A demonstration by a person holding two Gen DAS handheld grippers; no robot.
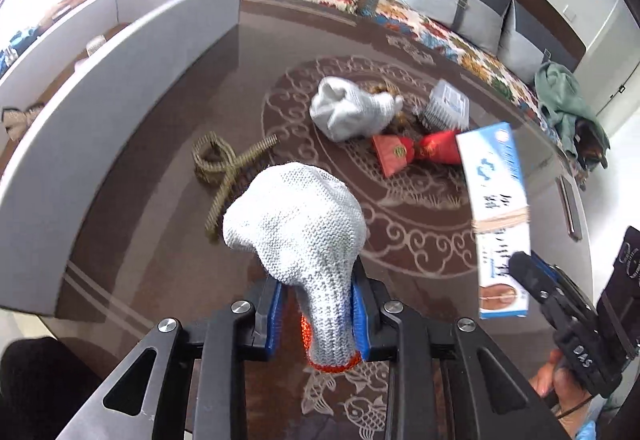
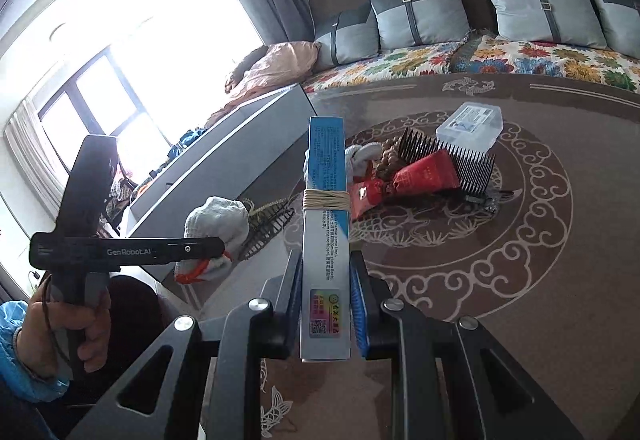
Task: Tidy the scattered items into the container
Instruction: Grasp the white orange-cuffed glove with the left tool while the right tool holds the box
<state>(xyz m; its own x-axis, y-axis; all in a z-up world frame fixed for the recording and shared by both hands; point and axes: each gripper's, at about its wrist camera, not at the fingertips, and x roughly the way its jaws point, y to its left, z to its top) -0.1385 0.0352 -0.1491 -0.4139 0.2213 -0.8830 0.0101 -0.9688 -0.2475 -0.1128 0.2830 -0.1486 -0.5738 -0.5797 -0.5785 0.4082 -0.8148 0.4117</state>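
So the left gripper (image 1: 318, 314) is clamping down on a white knit work glove (image 1: 298, 224) right at the cuff, the blue pads squeezing it from both sides, and the glove's orange-trimmed cuff is sitting nearest the camera while the bulky finger end is pointing away, so its long axis is running straight out along the fingers and leaning a bit left at the top. It's hanging above the brown patterned tabletop (image 1: 420, 240), not lying on it. The right gripper (image 2: 325, 304) is pinching a long blue and white box (image 2: 325, 208) with a rubber band (image 2: 326, 199) wrapped round its middle; the box is standing on end between the pads, long axis pointing away from the camera toward the far side of the table. In the left wrist view that same box is showing up at the right, tilted, with its far end leaning left. The grey container (image 1: 120, 88) is sitting at the left edge of the table with its tall wall close to the glove. Out in the middle of the table there's a second white glove (image 1: 352, 108) bunched up, a red packet (image 1: 416, 152) just near of it, a clear plastic box (image 2: 470, 124) at the far right, and a dark comb (image 2: 452, 168) lying beside that. A coiled olive spring thing (image 1: 224, 168) is lying just left of the held glove.
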